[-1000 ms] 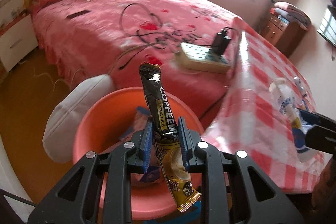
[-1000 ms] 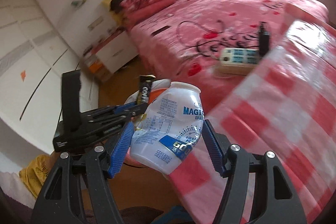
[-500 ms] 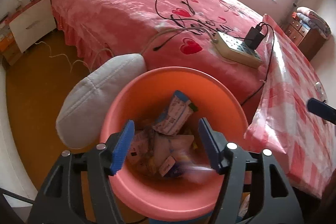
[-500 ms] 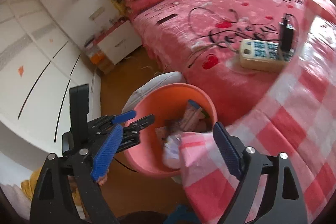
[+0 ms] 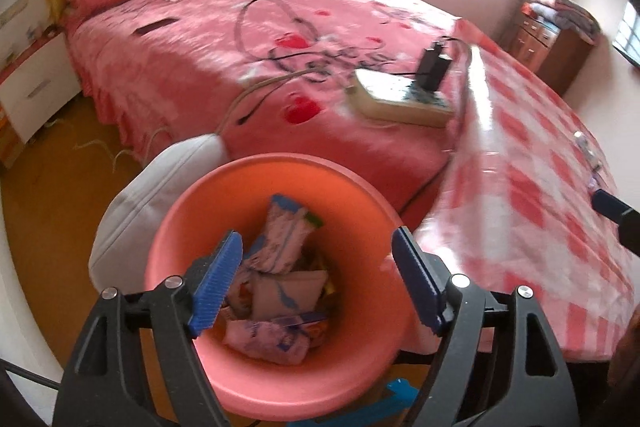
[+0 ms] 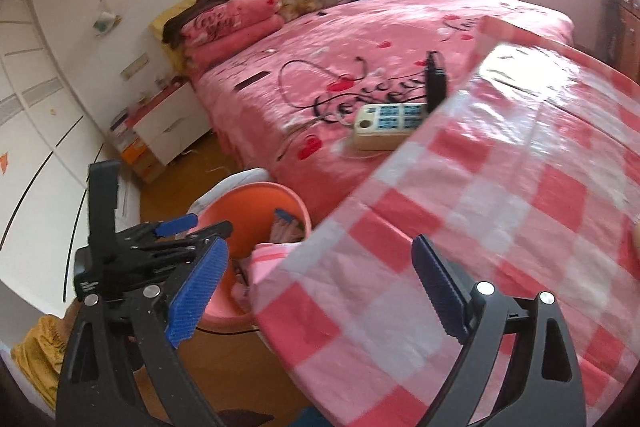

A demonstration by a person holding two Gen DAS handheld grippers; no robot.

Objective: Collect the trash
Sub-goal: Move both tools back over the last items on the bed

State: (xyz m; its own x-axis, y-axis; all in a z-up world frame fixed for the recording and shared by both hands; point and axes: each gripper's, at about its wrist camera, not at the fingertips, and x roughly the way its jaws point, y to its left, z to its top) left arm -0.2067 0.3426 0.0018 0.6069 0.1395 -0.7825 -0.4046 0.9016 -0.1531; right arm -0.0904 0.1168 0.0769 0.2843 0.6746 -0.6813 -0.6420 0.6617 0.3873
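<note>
Crumpled wrappers and sachets [image 5: 280, 267] are sitting in the round salmon-pink plastic bin [image 5: 180, 227], piled at the bottom. The bin is standing on the wooden floor [image 5: 48, 227], tucked against the edge of the table with the red-and-white checked plastic cloth [image 6: 520, 207], a grey cushion [image 5: 132, 203] just beside it.

Left tool [image 5: 316, 275] is hovering directly above the bin mouth, blue pads wide apart, gripping nothing. Right tool [image 6: 316, 287] is hanging over the table's near edge, pads also spread, nothing between them; the bin is showing below and to its left.

Judgement: both drops look finished, next step is finding more trash. A small unclear object [image 5: 582, 141] is lying toward the far edge of the table, too blurred to identify. To do it well: be lifting the left tool straight up clear of the rim before swinging, keeping jaws spread on approach, and avoiding the beige power strip [image 6: 386, 125] and its cables on the pink bed [image 5: 240, 27].
</note>
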